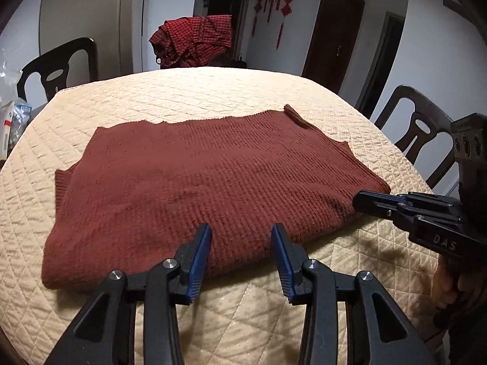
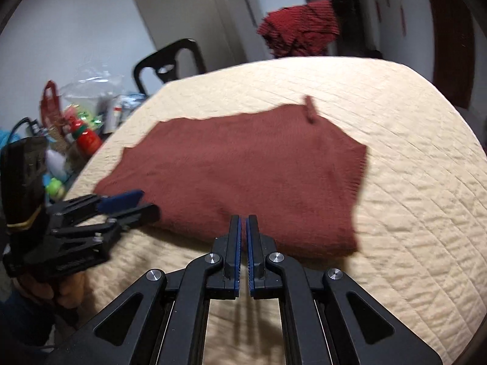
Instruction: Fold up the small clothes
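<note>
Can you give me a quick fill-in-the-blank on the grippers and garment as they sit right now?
1. The rust-brown sweater lies on a quilted ____ table cover.
2. The left gripper has its jaws ____.
3. The right gripper has its jaws nearly ____.
4. A red checked cloth hangs over a ____.

Missing: beige; open; shut; chair

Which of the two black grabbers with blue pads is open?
The left gripper: its blue pads stand wide apart at the near edge of the rust-brown knitted sweater. The right gripper has its pads nearly pressed together, holding nothing.
</note>
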Tool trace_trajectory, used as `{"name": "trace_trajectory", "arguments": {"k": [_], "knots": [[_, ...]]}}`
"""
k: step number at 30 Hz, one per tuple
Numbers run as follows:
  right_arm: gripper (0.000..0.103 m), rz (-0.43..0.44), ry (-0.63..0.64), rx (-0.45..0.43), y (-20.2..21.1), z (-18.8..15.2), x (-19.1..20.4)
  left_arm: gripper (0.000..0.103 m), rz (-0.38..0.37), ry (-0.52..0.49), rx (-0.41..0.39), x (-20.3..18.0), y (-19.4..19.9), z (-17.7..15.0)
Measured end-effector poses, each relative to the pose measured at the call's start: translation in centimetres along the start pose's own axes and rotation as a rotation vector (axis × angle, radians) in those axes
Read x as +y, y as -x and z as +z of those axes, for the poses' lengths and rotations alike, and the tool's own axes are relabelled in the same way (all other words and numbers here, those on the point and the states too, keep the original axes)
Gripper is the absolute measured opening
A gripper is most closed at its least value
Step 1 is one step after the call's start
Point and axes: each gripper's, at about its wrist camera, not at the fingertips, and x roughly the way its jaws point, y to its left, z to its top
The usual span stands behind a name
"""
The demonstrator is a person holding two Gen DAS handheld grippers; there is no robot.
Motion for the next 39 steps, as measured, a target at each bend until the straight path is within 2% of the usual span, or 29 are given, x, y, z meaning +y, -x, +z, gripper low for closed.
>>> {"name": "trace_trajectory", "arguments": {"k": [2,4,8,10,12,15,17,20,24,28,31,33,35,37,39], "knots": [[0.002,-0.041,-0.018,0.026,-0.6,-0.3,-1.0,0.045,0.017,-0.021,0.000,-0.2,-0.5,-0.1],[0.002,-0.008,-0.047,0.021,-0.4,-0.3,-1.7,0.046,0.037,-0.044,0.003,-0.7,-0.6,-0.2],[0.002,-0.012,-0.027,-0.002,0.5,0.0,-1.1,0.046,0.068,-0.077,0.012,-1.1,-0.3,-0.1],[0.002,-0.013,-0.028,-0.024,1.2,0.0,-1.3,0.046,0.060,-0.054,0.005,-0.5,0.5,-0.2],[0.002,-0.034,-0.048,-0.037,1.6,-0.2,-2.1,0.046,0.092,-0.034,-0.001,0.5,1.0,-0.5],[0.002,-0.085,-0.093,-0.007,1.0,-0.6,-4.1,0.046,0.131,0.003,0.021,2.7,0.9,-1.3],[0.002,-0.053,-0.127,-0.012,1.3,-0.7,-4.6,0.046,0.095,0.047,0.015,3.7,1.4,-1.4],[0.002,-0.060,-0.102,-0.019,1.7,-0.5,-3.4,0.046,0.140,0.047,-0.016,4.1,2.8,-1.5],[0.002,0.026,-0.045,-0.020,1.8,-0.1,-0.6,0.046,0.184,0.100,-0.033,6.1,4.3,-2.0],[0.002,0.102,0.039,0.003,0.3,0.5,2.7,0.046,0.195,0.149,-0.032,7.7,4.8,-2.4],[0.002,0.150,0.065,0.042,-2.0,0.8,4.3,0.046,0.201,0.149,-0.029,8.1,4.5,-2.9],[0.002,0.152,0.068,0.075,-3.5,0.7,4.6,0.046,0.187,0.175,-0.003,8.7,3.7,-3.3],[0.002,0.158,0.056,0.088,-4.1,0.6,3.9,0.046,0.170,0.191,-0.009,9.0,3.7,-3.5],[0.002,0.174,0.023,0.081,-3.5,0.4,3.0,0.046,0.157,0.199,-0.013,9.2,3.8,-3.5],[0.002,0.139,0.008,0.056,-2.2,0.1,1.6,0.046,0.144,0.208,-0.015,9.4,3.8,-3.6]]}}
